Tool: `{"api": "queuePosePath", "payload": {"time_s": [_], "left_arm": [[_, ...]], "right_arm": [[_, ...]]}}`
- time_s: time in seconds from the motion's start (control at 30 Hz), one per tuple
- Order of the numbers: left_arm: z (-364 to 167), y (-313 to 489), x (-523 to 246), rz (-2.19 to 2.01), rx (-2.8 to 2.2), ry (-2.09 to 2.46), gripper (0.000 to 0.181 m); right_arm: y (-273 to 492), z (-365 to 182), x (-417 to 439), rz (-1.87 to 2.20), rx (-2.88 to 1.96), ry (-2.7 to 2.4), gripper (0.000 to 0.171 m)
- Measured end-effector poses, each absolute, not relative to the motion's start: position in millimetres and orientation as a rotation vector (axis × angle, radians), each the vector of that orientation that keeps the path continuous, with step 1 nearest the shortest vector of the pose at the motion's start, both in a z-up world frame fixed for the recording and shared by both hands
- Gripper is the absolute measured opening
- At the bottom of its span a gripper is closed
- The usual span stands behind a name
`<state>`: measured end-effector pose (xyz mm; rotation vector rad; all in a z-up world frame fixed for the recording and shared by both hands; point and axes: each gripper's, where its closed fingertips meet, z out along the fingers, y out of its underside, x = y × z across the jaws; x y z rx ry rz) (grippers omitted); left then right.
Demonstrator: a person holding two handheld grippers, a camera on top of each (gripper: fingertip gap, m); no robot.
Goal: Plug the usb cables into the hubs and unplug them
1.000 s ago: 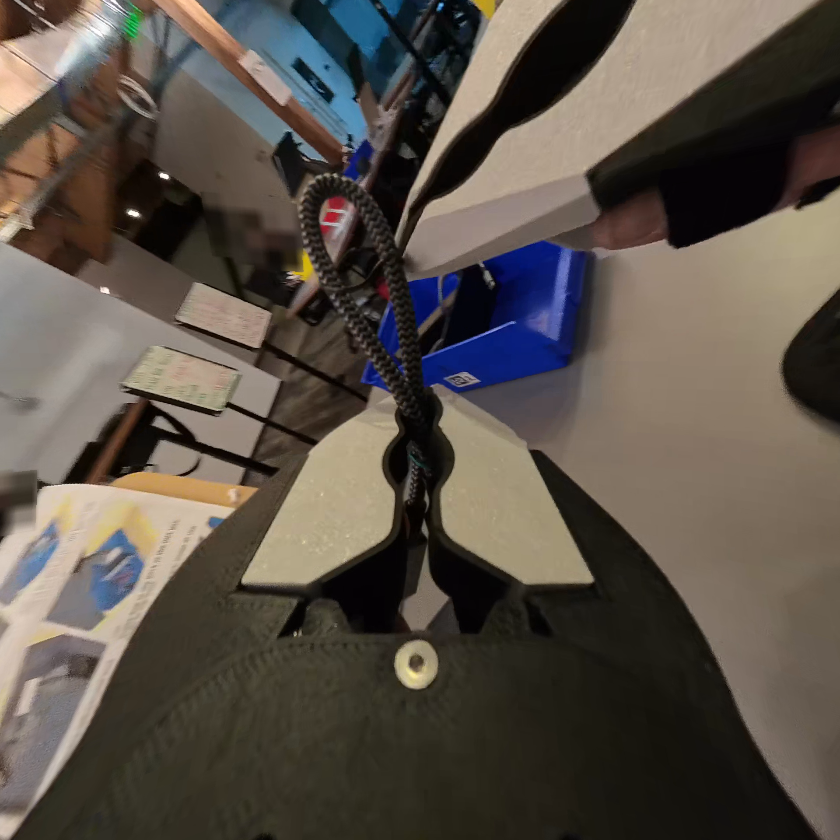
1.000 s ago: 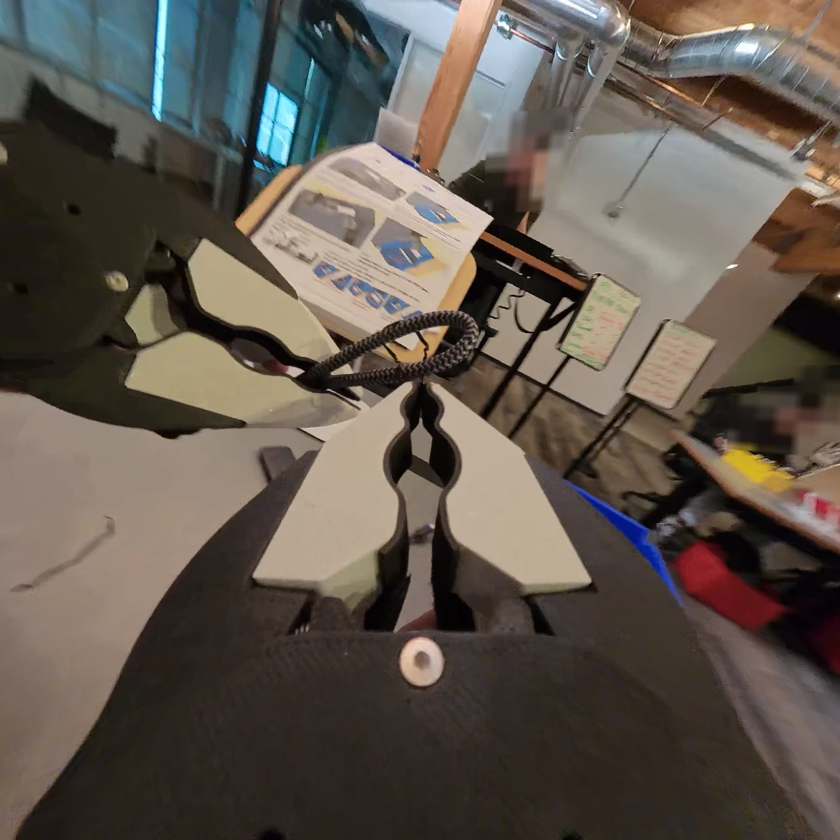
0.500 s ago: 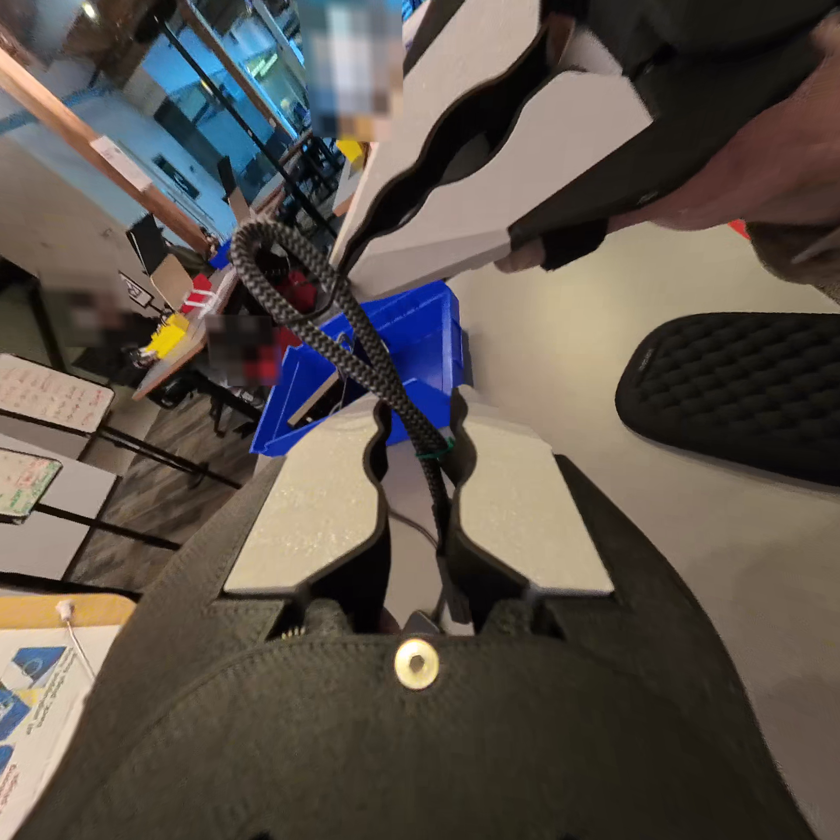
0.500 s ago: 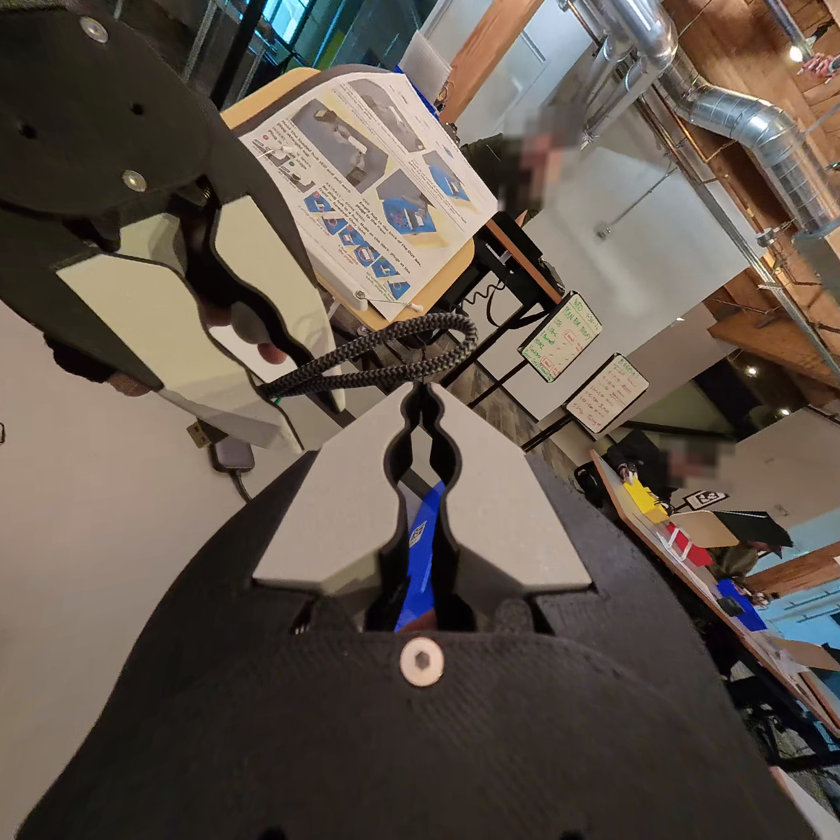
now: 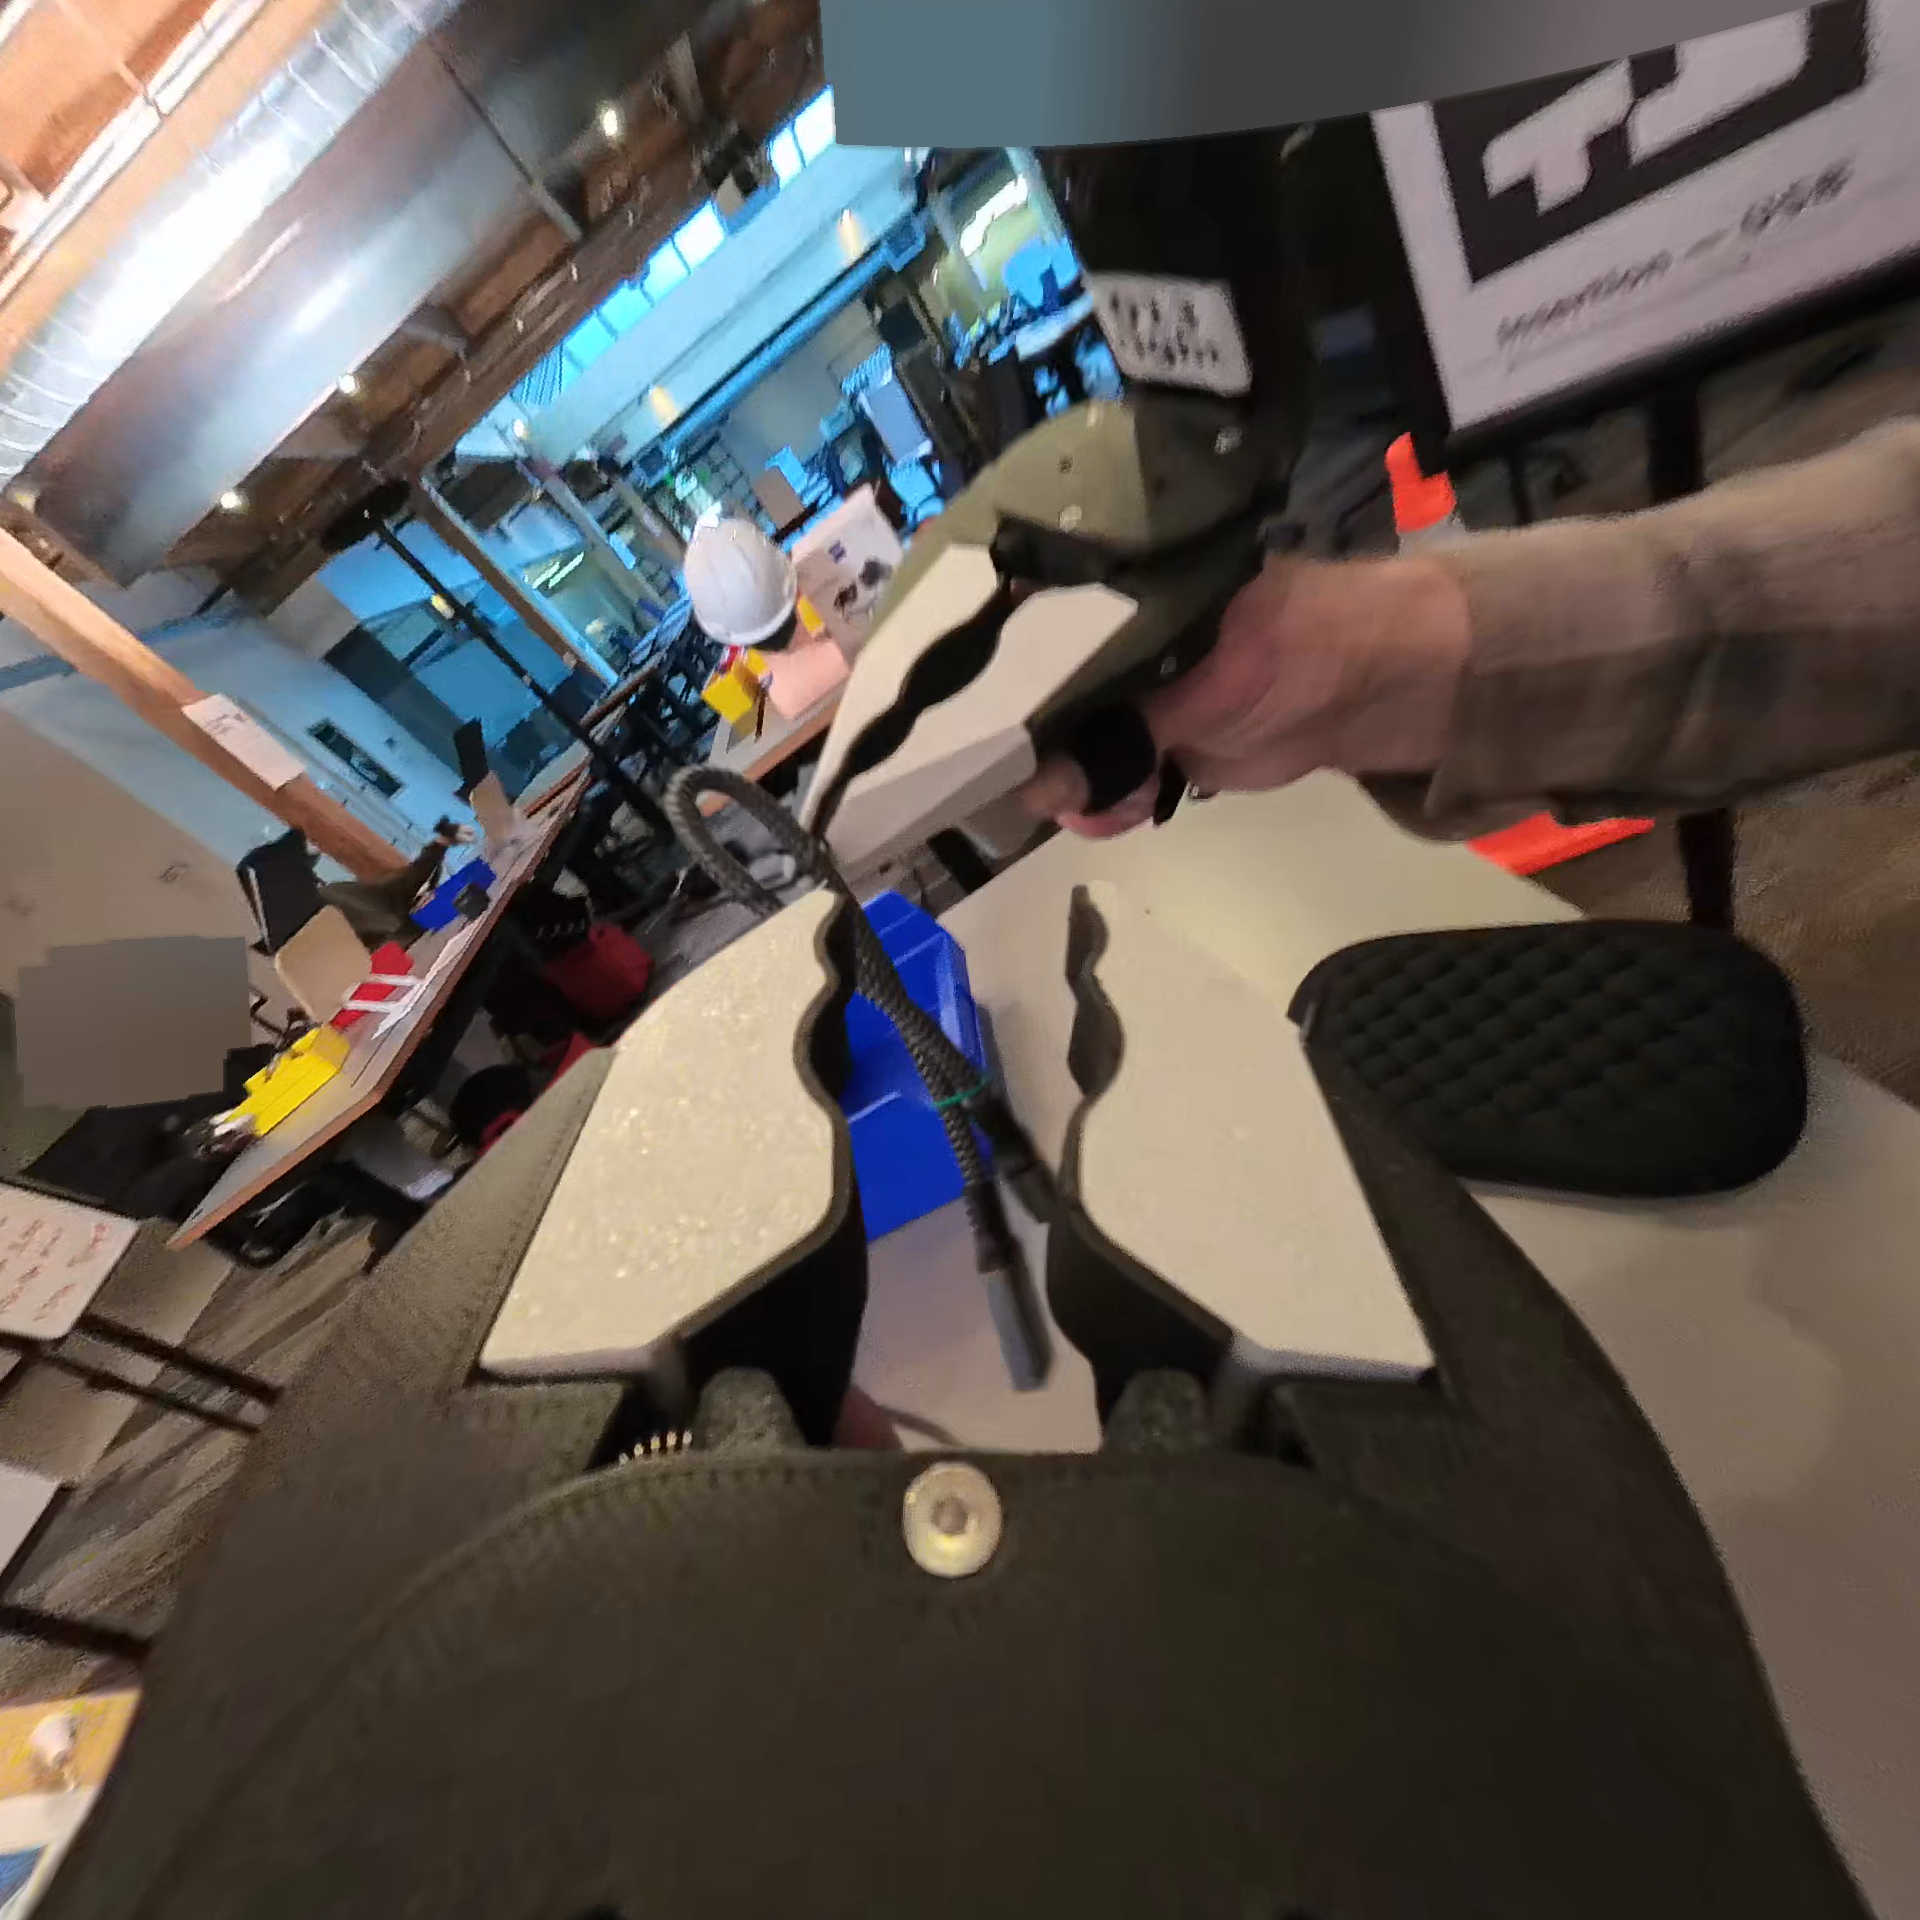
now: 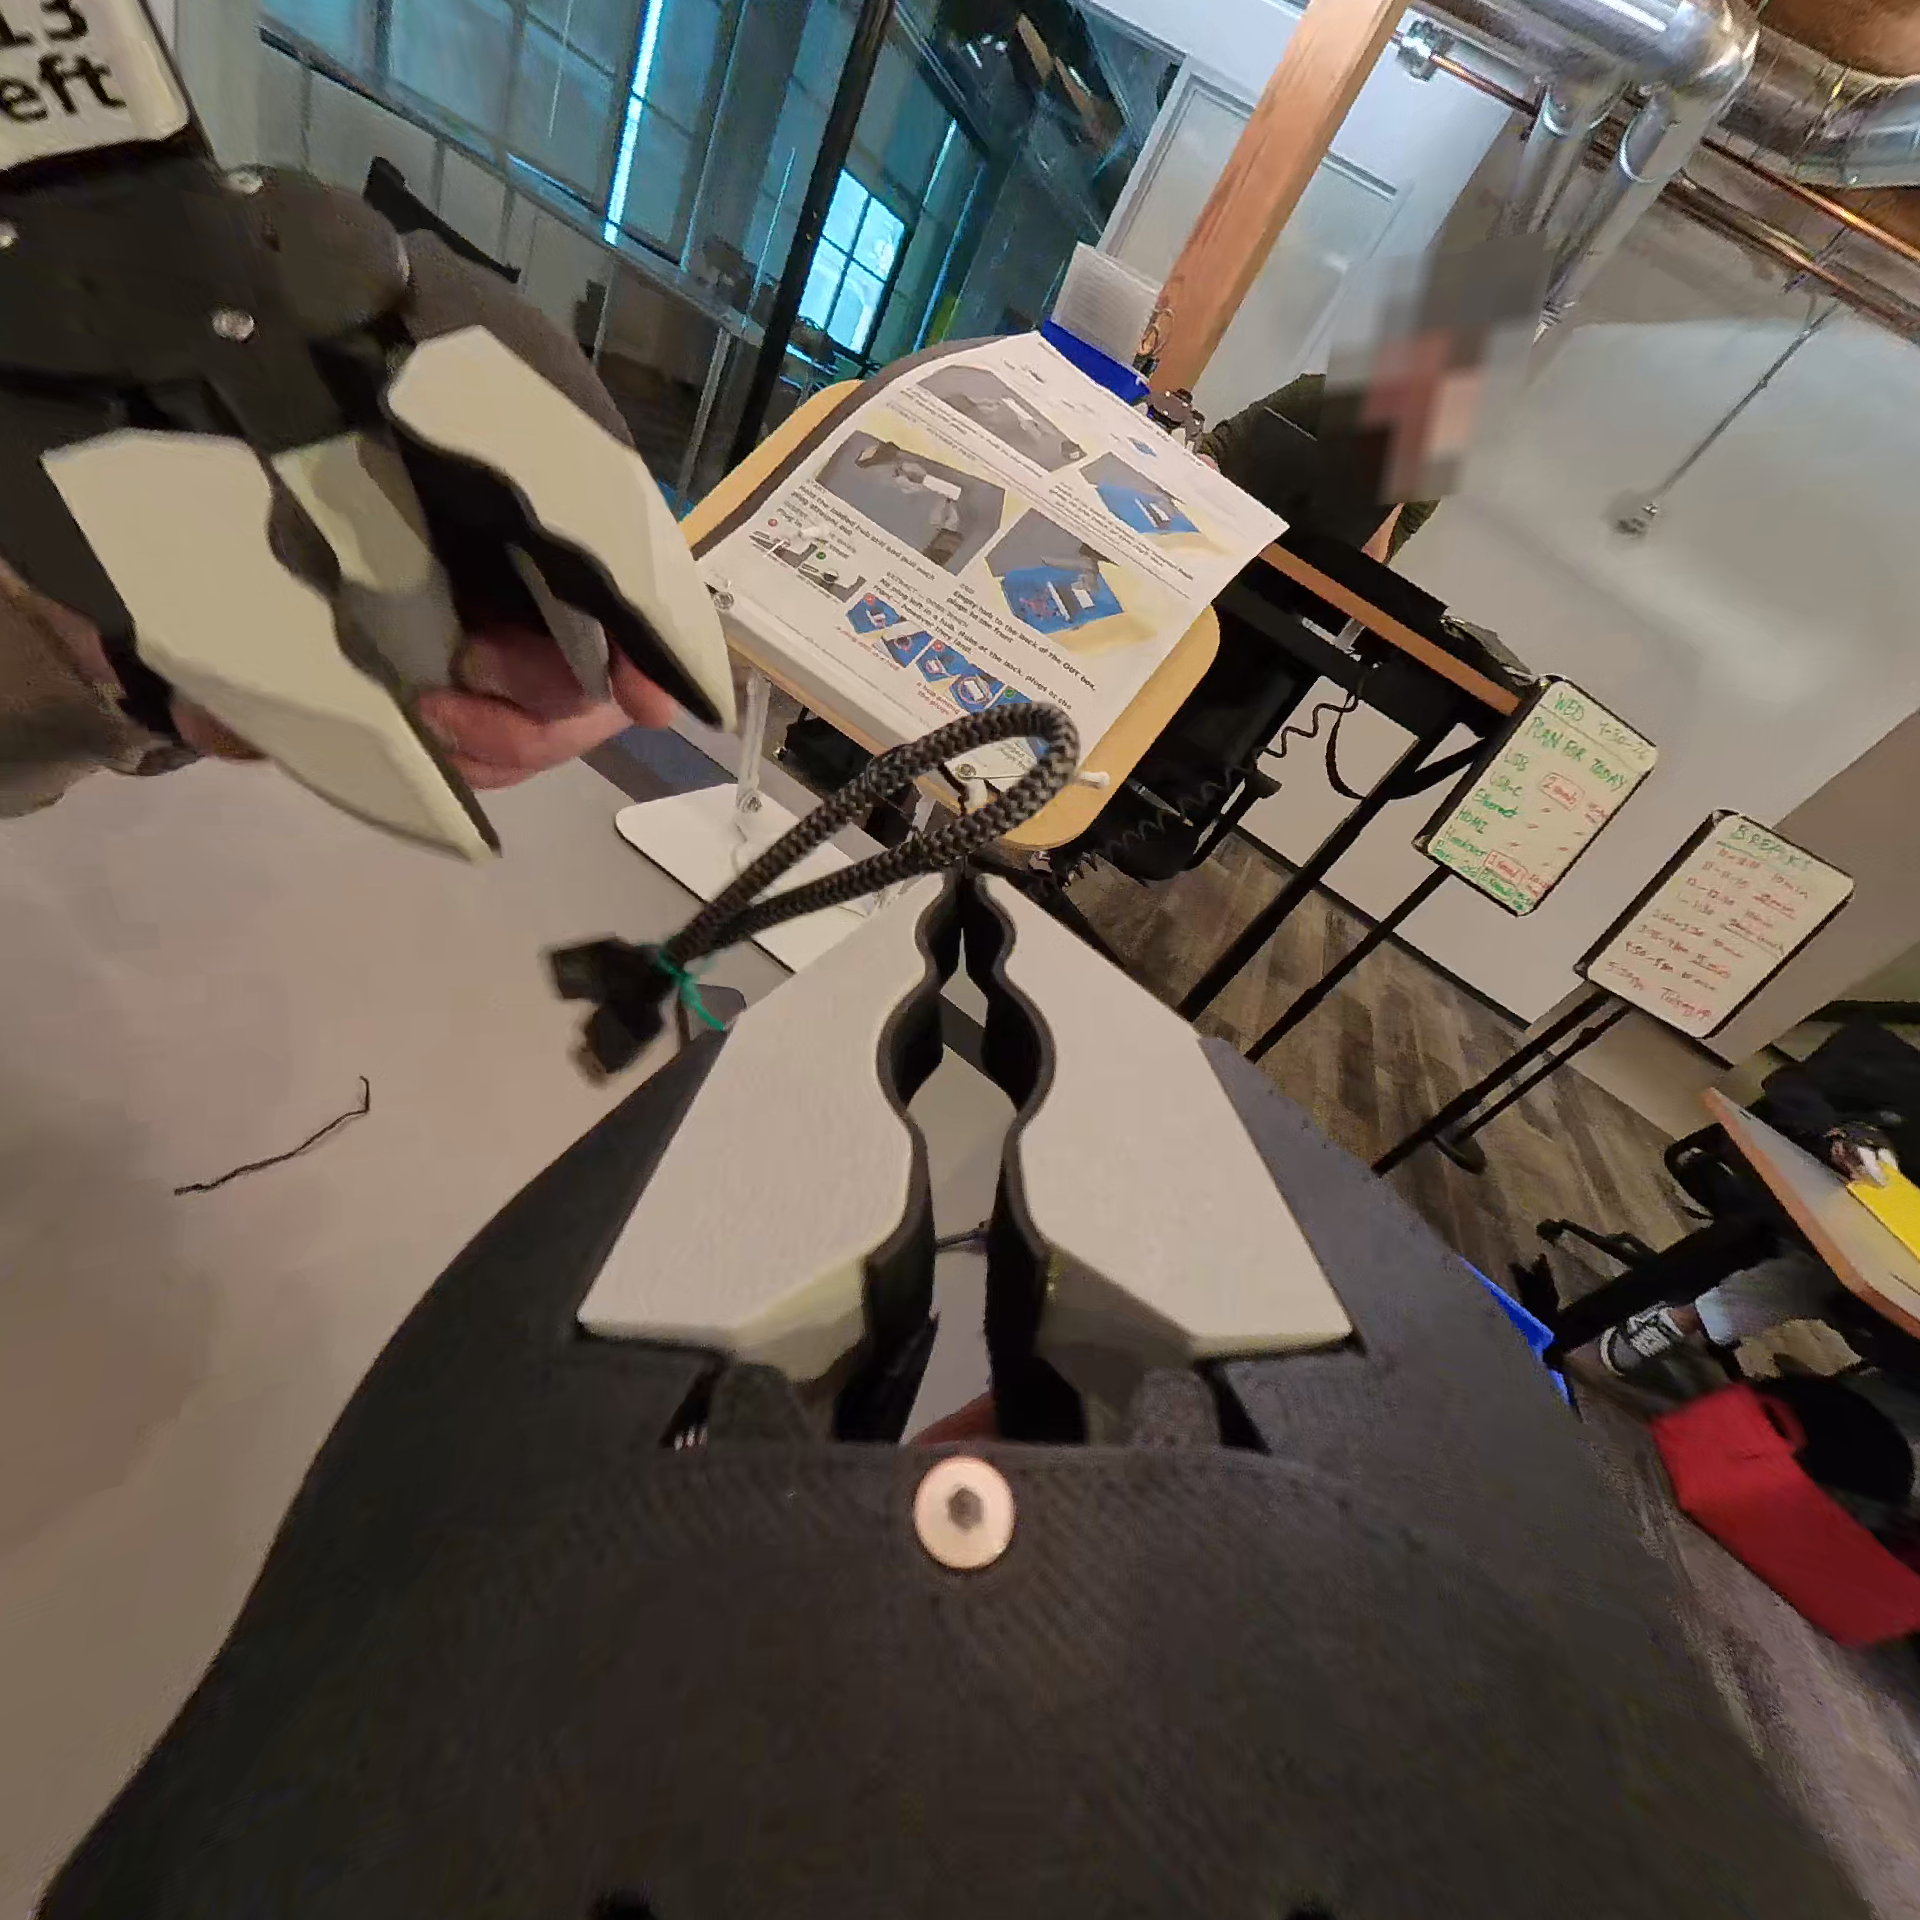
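Note:
A black braided USB cable [image 6: 1049, 748], folded into a loop and bound with a green tie, hangs from my right gripper [image 6: 961, 883], which is shut on it at the fingertips. The cable's dark plugs [image 6: 613, 997] dangle to the left above the grey table [image 6: 208, 987]. My left gripper [image 5: 956, 914] is open. In the left wrist view the cable [image 5: 914, 1039] and a grey plug [image 5: 1013, 1330] hang between its fingers without being gripped. The right gripper [image 5: 821, 805] shows there beyond the fingertips. The left gripper [image 6: 597, 774] shows open at the upper left of the right wrist view. No hub is in view.
A blue bin [image 5: 904, 1132] sits past the left fingers and a black quilted pad [image 5: 1558, 1060] lies on the table to the right. An instruction sheet on a stand [image 6: 987, 540] is at the table's far edge. A loose thread [image 6: 281, 1143] lies on the table. About 7 cm separates my left fingertips from my right.
My left gripper has opened and let go of the cable, which now hangs from my right gripper alone. The two grippers have moved apart.

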<state>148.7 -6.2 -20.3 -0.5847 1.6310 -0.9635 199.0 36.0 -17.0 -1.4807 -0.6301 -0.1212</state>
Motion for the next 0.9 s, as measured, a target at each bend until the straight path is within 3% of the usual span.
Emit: {"api": "queuePosePath", "payload": {"time_s": [0.1,0.33,0.5,0.67,0.9], "left_arm": [[-4.5,0.7,140.3,-0.873,-0.513,1.545,0.033],[-3.5,18.6,146.2,-0.016,-0.162,1.37,0.034],[-4.0,9.3,145.3,0.088,-0.061,1.392,0.046],[-9.8,18.5,147.4,0.317,0.073,1.491,0.071],[-27.0,16.0,166.4,0.537,0.357,1.462,0.081]], "right_arm": [[35.3,-21.0,197.8,-0.091,-1.5,-0.649,0.0],[28.0,-29.7,183.4,0.097,-1.567,-0.74,0.0],[22.7,-38.8,176.9,0.221,-1.617,-0.782,0.0],[17.0,-42.8,170.5,0.316,-1.63,-0.821,0.0],[10.3,-47.0,157.8,0.467,-1.635,-0.867,0.0]]}}
